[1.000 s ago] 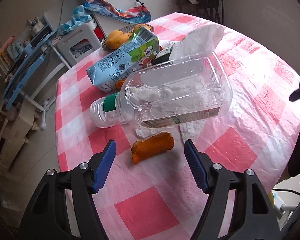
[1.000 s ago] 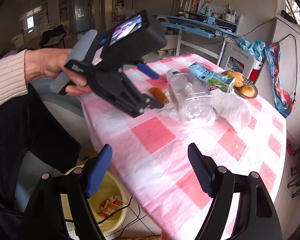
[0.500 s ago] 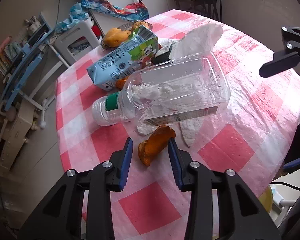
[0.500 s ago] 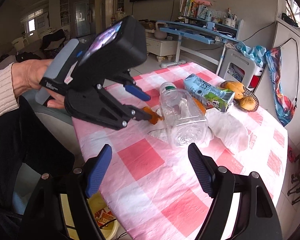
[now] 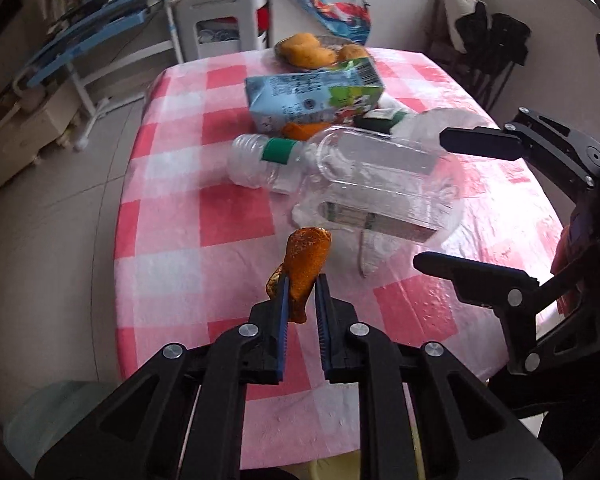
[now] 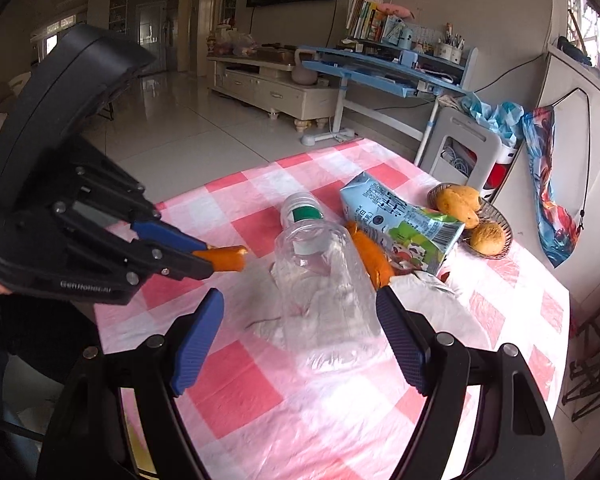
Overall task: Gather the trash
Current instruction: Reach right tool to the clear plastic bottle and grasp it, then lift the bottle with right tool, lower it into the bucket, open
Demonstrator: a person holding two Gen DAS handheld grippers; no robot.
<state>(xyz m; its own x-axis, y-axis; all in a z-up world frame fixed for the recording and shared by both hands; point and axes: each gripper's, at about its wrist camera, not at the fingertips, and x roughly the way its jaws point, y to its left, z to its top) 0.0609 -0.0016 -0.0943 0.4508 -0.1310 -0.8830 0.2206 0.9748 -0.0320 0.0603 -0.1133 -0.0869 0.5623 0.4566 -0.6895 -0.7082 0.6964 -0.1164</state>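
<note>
Between the left gripper's (image 5: 301,294) closed jaws sits one orange peel (image 5: 305,261), lifted off the table (image 5: 172,216). Beyond it lie one bottle (image 5: 352,176), one carton (image 5: 312,94), another peel (image 6: 371,258). The right gripper (image 6: 300,344) hangs wide open before the bottle.

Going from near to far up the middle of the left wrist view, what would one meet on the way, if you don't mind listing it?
left gripper → orange peel clamped in it → clear bottle lying on its side → carton → fruit basket → white stool
</note>
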